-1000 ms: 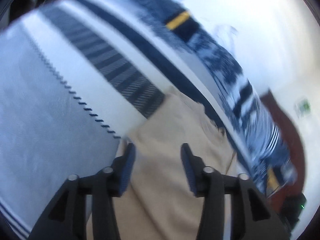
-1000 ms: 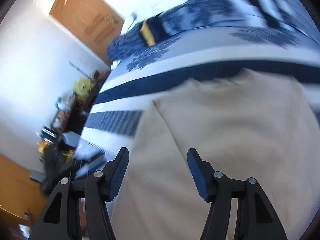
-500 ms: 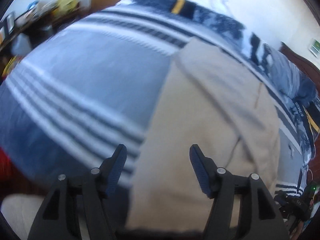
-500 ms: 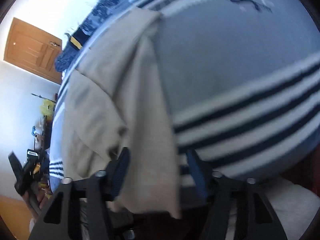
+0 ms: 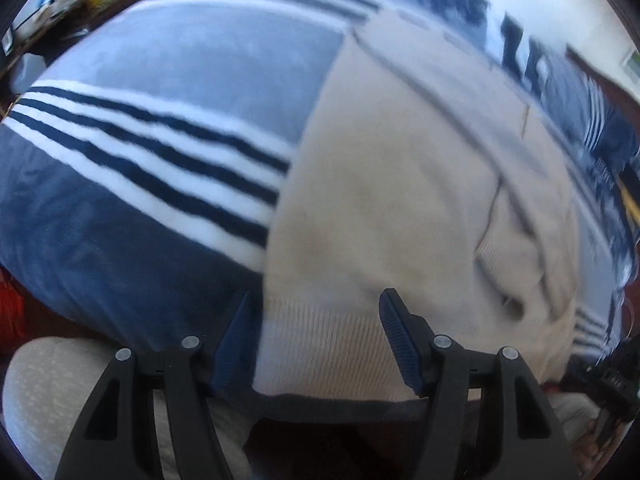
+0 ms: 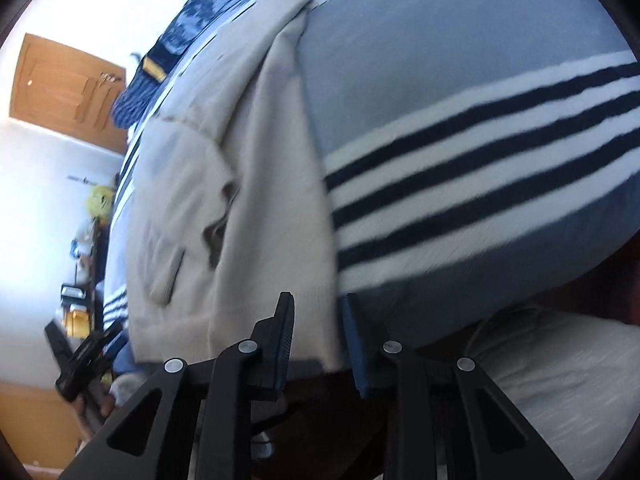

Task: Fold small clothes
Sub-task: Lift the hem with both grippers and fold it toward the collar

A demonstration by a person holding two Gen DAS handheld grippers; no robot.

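A beige knit sweater (image 5: 400,184) lies spread on the bed, over a soft blanket (image 5: 168,80) of grey-blue with white and navy stripes. The sweater's cloth is smooth across the body and ribbed along the hem, which hangs at the near edge of the bed; one sleeve is folded across it with a ribbed cuff (image 6: 166,276).

My left gripper (image 5: 316,328) stands well open over the hem's left corner, its blue ridged pads clear of the cloth, holding nothing. My right gripper (image 6: 316,332) straddles the hem's right corner; its jaws have just been closing and now stand narrow, the knit edge between them, though I cannot tell whether the pads press it yet.

A second ago both grippers looked across the sweater's far part, with the striped pillows behind; now both sit at the near edge, the hem right under them.

The sweater's long sides run straight away from me. Bare blanket lies wide to the left and right of it. Below the bed edge, pale fabric (image 6: 560,380) shows close under my grippers.
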